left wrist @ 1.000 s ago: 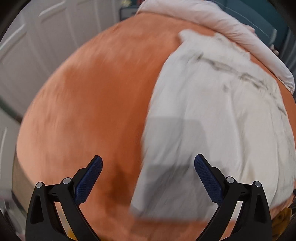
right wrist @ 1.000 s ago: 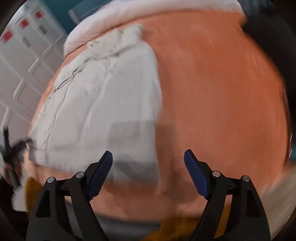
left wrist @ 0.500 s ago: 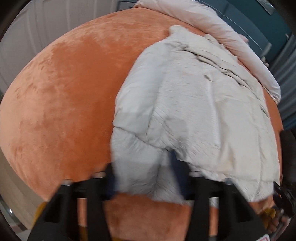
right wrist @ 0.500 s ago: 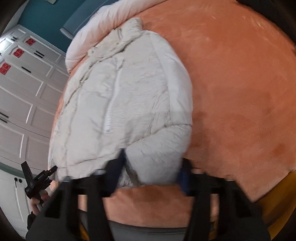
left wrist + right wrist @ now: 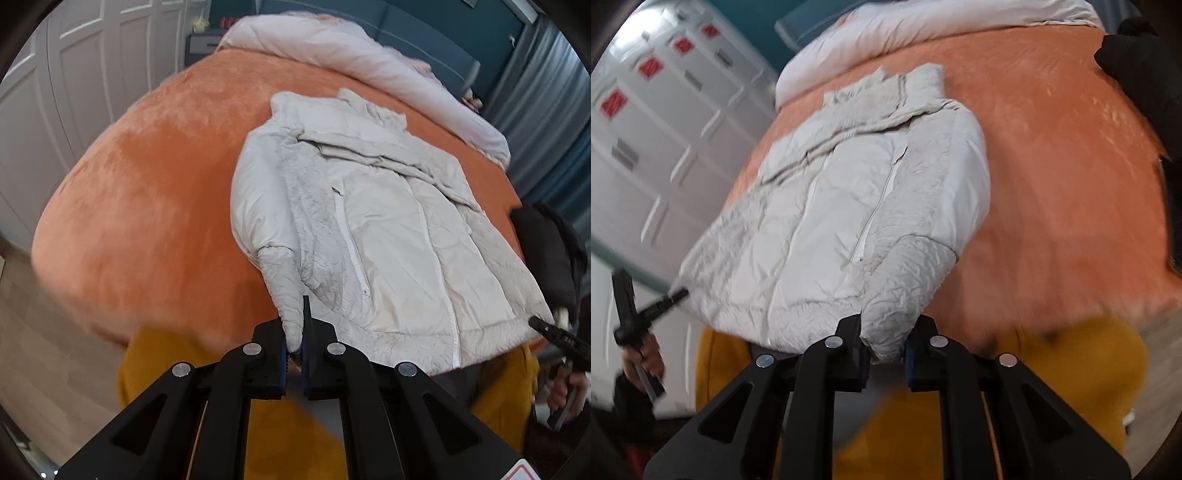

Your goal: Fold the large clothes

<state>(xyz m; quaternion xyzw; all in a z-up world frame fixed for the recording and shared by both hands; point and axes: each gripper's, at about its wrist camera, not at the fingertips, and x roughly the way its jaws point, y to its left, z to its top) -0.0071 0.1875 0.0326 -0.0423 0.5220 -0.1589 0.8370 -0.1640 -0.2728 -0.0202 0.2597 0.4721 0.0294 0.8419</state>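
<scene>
Left wrist: left gripper point(image 5: 294, 349) clamped on jacket point(image 5: 388, 229) cuff; right gripper point(image 5: 885, 354) closing on other cuff.

no readable text; red labels point(image 5: 614, 104) on the cabinet doors point(image 5: 665, 147) illegible

A wide bed under a plush orange blanket point(image 5: 155, 192) carries a pale grey padded jacket point(image 5: 388, 229); beyond the jacket lies a rolled white duvet point(image 5: 354, 62), beside it a black garment point(image 5: 546, 251).
</scene>
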